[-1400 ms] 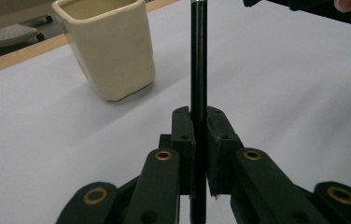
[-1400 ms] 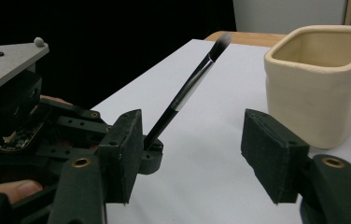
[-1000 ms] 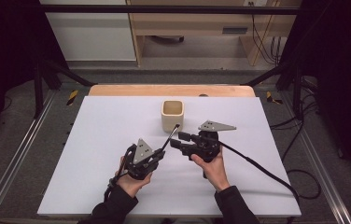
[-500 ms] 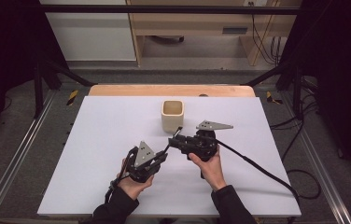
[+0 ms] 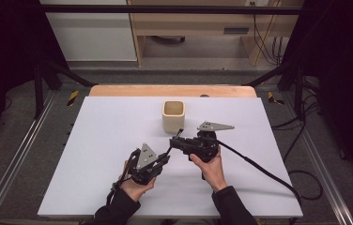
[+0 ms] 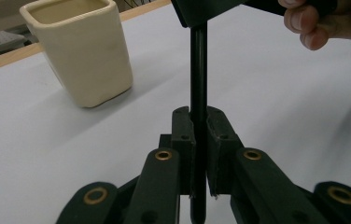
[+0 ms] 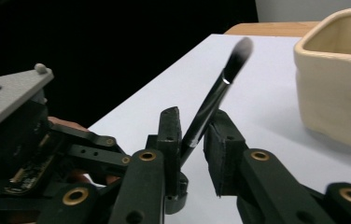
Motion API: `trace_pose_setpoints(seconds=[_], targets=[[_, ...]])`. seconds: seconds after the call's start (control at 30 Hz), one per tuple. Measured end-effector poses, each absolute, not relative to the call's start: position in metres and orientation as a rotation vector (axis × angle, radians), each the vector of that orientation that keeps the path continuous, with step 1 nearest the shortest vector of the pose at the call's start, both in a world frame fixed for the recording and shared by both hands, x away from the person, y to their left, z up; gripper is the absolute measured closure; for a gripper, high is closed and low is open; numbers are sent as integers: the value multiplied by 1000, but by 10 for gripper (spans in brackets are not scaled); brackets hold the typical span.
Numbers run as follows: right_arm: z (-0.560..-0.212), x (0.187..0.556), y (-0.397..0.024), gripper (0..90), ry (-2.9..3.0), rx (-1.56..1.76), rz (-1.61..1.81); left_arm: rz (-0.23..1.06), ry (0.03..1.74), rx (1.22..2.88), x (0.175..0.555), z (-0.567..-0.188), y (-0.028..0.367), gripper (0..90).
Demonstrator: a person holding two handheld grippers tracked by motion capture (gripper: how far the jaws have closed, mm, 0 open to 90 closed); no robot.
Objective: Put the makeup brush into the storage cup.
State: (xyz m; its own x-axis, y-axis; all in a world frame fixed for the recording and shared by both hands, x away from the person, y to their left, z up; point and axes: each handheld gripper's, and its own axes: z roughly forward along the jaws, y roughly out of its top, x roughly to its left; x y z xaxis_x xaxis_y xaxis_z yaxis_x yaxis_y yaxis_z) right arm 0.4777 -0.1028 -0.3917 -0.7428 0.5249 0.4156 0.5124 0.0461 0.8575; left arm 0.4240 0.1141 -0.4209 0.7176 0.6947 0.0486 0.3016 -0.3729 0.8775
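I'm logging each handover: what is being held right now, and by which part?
A black brush: left gripper clamps its handle's lower end; right gripper has been closing around the handle nearer the bristles.

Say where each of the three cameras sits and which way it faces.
High view: above the person's side, looking forward and down on the white table; both forearms, left gripper and right gripper show.
Left gripper view: rides the left gripper, looking along its jaws, clamped on a black brush; fingers show.
Right gripper view: rides the right gripper, jaws just closing around the brush.
Shared: brush and cream cup.
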Motion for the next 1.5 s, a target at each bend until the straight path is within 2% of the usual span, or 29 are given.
trace_pose_setpoints(seconds=[0.3, 0.6, 0.97, 1.0, 1.03, 1.37, 1.5], targets=[[-390, 474, -103, 833, 2306, 1092, 1880, 509, 751, 1981, 425, -424, 111, 832], [-388, 472, -103, 840, 2316, 1062, 1875, 511, 740, 1981, 424, -424, 112, 827], [-373, 471, -116, 839, 2205, 1010, 1802, 502, 738, 1956, 427, -414, 129, 575], [-373, 471, -116, 839, 2205, 1010, 1802, 499, 744, 1954, 427, -413, 132, 575], [-370, 472, -118, 839, 2195, 1006, 1790, 500, 755, 1946, 428, -412, 141, 526], [-357, 478, -130, 838, 2144, 999, 1749, 509, 829, 1881, 429, -407, 185, 284], [-351, 482, -134, 838, 2129, 997, 1721, 528, 851, 1872, 428, -410, 199, 233]])
